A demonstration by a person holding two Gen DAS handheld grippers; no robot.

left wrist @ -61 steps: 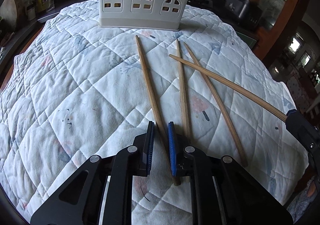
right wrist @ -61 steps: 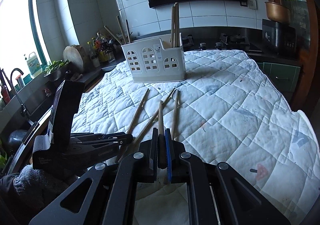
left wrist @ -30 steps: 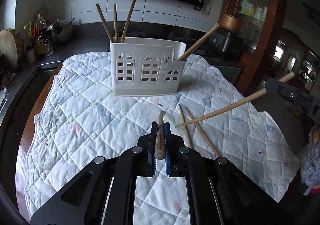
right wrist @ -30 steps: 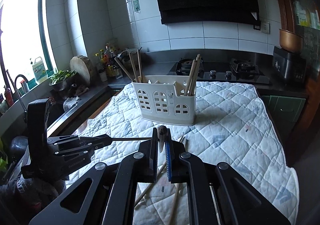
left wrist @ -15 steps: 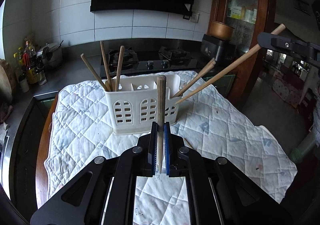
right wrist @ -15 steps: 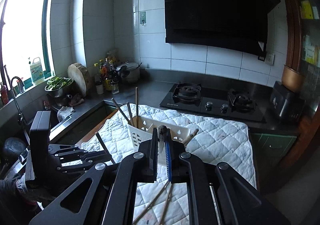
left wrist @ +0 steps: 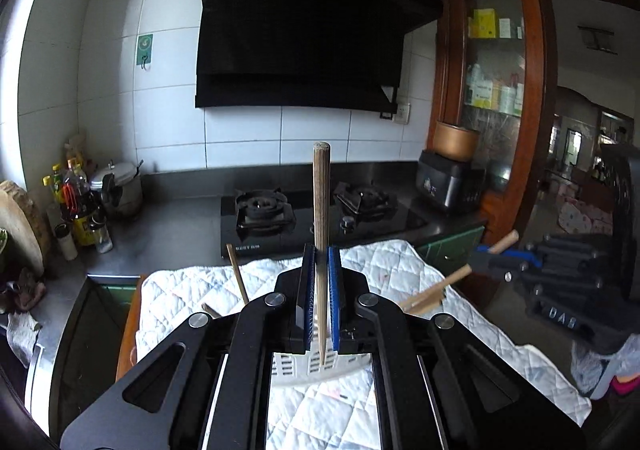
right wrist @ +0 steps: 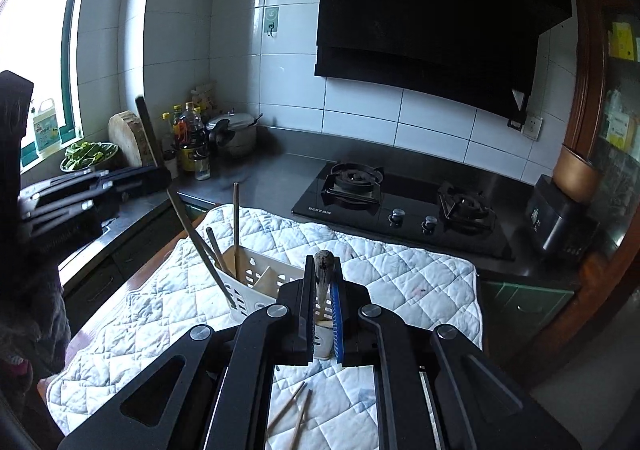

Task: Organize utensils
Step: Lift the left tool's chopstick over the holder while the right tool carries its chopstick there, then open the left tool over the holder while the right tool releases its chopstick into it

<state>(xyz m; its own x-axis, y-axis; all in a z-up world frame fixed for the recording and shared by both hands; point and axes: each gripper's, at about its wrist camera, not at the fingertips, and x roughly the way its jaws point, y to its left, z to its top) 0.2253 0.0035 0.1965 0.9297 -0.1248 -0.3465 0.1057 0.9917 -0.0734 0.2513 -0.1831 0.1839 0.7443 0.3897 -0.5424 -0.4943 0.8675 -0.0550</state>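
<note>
Currently we have both grippers pinching one round wooden chopstick each, above the white perforated plastic utensil caddy point(right wrist: 256, 282), which sits on the white quilted cloth point(right wrist: 400, 270) covering the table. Left gripper point(left wrist: 321, 290): blue pads pressed onto a long brown chopstick point(left wrist: 321, 209) held near upright, blunt end up, thin tip hanging just over the caddy's top edge as far as the left wrist view shows. From the right wrist view the same chopstick point(right wrist: 188, 217) reads as a dark slanted stick with its lower end at the caddy's outer wall; whether the tip is inside a compartment, we cannot tell. Right gripper point(right wrist: 322, 306): pads clamped on the second wooden chopstick point(right wrist: 323, 270), its rounded end poking up just past the fingertips, the rest hidden behind the jaws. In the left view that gripper point(left wrist: 486, 258) sits off to the right, stick slanting down toward the caddy's right end. Caddy already holds several chopsticks: a few leaning in the left compartment point(right wrist: 236, 226), others at the right end point(left wrist: 424, 298). Two loose wooden chopsticks point(right wrist: 294, 416) lie on the cloth on the near side of the caddy, crossing at a shallow angle. Black gas hob point(right wrist: 400, 205) on the steel counter behind the table.
</note>
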